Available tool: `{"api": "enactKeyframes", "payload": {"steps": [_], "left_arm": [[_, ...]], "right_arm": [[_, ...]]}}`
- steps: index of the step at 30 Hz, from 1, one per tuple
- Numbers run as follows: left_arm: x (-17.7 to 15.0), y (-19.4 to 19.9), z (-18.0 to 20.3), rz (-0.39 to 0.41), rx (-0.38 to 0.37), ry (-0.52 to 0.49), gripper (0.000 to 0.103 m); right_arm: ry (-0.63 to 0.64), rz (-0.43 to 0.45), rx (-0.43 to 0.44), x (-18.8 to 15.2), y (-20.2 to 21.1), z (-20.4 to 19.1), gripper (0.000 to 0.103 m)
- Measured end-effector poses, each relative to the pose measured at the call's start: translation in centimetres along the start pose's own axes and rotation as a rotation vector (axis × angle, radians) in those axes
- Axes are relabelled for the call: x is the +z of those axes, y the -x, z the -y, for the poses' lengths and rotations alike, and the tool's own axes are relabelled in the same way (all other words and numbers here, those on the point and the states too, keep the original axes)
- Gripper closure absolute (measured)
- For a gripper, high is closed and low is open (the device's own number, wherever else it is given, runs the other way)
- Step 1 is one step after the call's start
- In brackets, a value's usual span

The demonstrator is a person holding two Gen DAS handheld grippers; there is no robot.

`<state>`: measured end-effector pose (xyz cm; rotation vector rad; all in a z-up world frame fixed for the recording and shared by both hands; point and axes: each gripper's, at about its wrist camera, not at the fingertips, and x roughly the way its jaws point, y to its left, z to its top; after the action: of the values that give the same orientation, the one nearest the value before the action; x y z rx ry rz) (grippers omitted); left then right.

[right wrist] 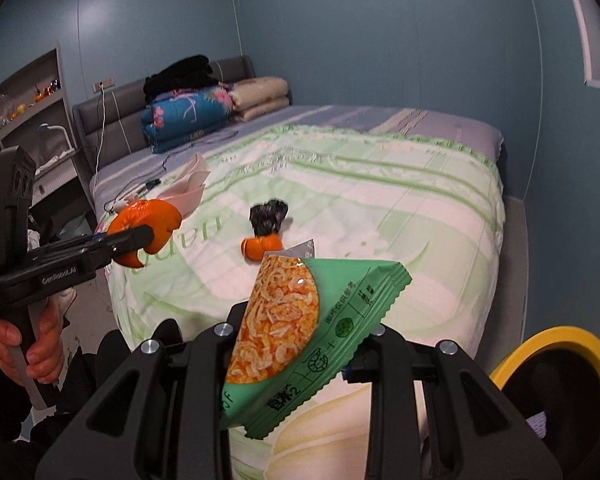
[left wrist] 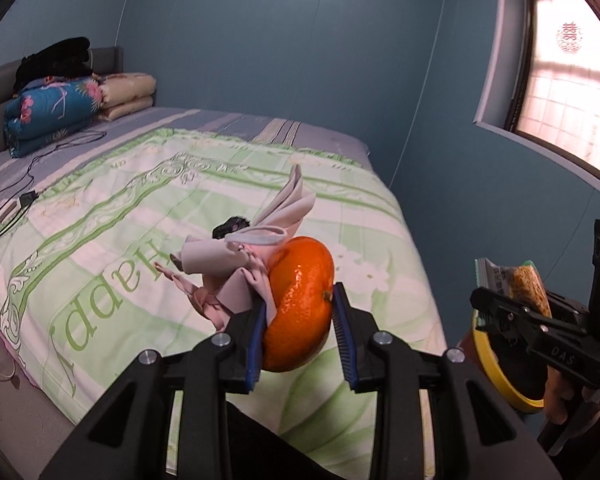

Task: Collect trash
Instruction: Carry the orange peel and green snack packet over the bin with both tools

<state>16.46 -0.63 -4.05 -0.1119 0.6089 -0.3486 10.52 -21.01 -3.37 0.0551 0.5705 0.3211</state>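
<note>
Orange peel [left wrist: 298, 304] sits clamped between the blue pads of our left gripper [left wrist: 300, 320] together with a crumpled pale tissue [left wrist: 236, 256], both held up over the green bedspread [left wrist: 148, 208]. In the left wrist view the peel's long axis runs steeply from lower left to upper right, its stem dimple facing the right pad, and the tissue fans up and away from us. At the right edge we see our right gripper [left wrist: 496, 304] pinching a snack wrapper [left wrist: 520, 284] above a yellow-rimmed bin [left wrist: 486, 350].

From the right wrist view, our right gripper [right wrist: 296, 344] is closed on the green snack wrapper [right wrist: 300, 320] — its length slants from lower left up to the right, serrated end outermost. Another peel piece [right wrist: 260, 246] and a black scrap [right wrist: 266, 218] lie on the bedspread [right wrist: 380, 208]. The bin's rim [right wrist: 556, 340] shows at lower right.
</note>
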Motion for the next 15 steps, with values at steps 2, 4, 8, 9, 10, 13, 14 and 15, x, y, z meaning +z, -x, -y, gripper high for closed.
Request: {"api": "enactKeyframes", "payload": {"steps": [2, 4, 8, 9, 10, 13, 14, 15], "left_arm": [[0.2, 0.7, 0.6, 0.012, -0.013, -0.003, 0.074], [0.2, 1.3, 1.2, 0.019, -0.028, -0.005, 0.074], [0.5, 2.2, 2.4, 0.035, -0.053, -0.022, 0.074], [0.6, 2.3, 2.7, 0.036, -0.062, -0.025, 0.074], [0.7, 2.4, 3.0, 0.038, -0.067, -0.027, 0.074], [0.8, 2.8, 4.0, 0.048, -0.084, -0.040, 0.074], [0.9, 3.0, 4.4, 0.051, -0.088, -0.046, 0.074], [0.9, 3.0, 4.6, 0.050, -0.091, -0.048, 0.074]], "right_arm": [[-0.003, 0.021, -0.005, 0.3, 0.9, 0.4, 0.077], [-0.007, 0.039, -0.015, 0.6, 1.7, 0.8, 0.077], [-0.016, 0.066, -0.040, 0.7, 2.9, 1.6, 0.076], [-0.019, 0.071, -0.046, 0.8, 3.2, 1.8, 0.076], [-0.023, 0.076, -0.052, 0.8, 3.4, 2.1, 0.076], [-0.027, 0.088, -0.076, 0.7, 4.0, 2.8, 0.076], [-0.032, 0.093, -0.082, 0.7, 4.3, 3.1, 0.076], [-0.034, 0.095, -0.085, 0.7, 4.4, 3.3, 0.076]]}}
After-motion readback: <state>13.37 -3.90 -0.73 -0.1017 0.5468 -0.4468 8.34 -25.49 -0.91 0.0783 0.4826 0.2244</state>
